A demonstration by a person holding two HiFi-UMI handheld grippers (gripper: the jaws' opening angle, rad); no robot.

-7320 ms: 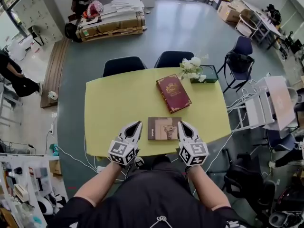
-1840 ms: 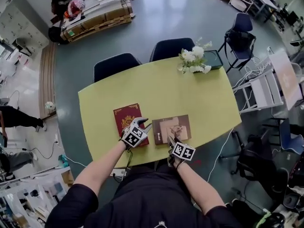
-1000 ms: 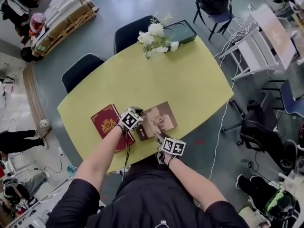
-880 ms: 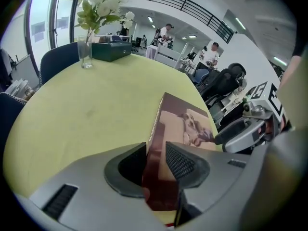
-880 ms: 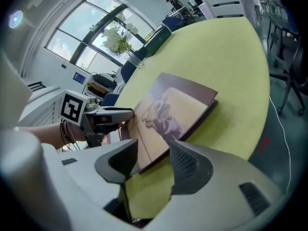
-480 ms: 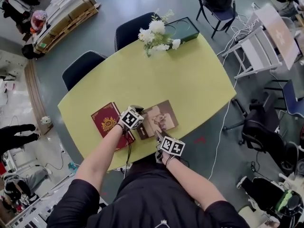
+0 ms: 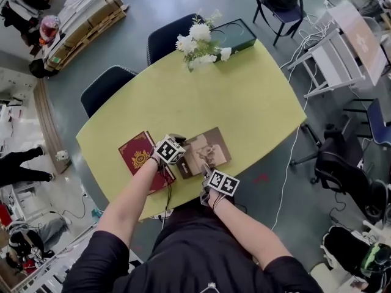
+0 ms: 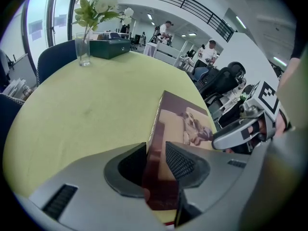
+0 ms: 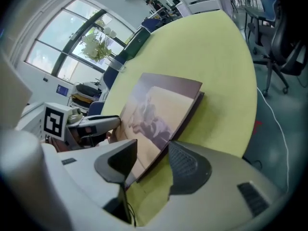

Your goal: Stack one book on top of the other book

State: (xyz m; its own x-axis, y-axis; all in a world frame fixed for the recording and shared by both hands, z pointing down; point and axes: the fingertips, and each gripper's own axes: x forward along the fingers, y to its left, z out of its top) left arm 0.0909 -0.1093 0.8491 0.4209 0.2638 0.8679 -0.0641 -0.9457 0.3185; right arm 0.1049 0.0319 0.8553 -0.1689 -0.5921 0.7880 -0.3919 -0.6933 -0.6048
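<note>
A brown book [image 7: 206, 151] with a dog picture lies near the front edge of the yellow table [image 7: 256, 96]. A red book [image 7: 142, 162] lies flat just to its left. My left gripper [image 7: 177, 148] is shut on the brown book's [image 8: 185, 124] spine edge, one pad on each side [image 8: 156, 153]. My right gripper [image 7: 209, 171] is at the near right corner. In the right gripper view the brown book's [image 9: 159, 109] edge runs between the jaws [image 9: 151, 158] and touches both, so it is shut on the book. The book looks tilted off the table.
A glass vase of white flowers [image 7: 198, 41] and a dark green box [image 7: 235, 35] stand at the table's far edge. Two dark chairs [image 7: 107, 87] [image 7: 174, 38] stand behind it. The table's front edge is right under my hands.
Since the earliest frame the red book has come from the far middle to the near left, beside the brown book. Over the last second both grippers stayed at the brown book.
</note>
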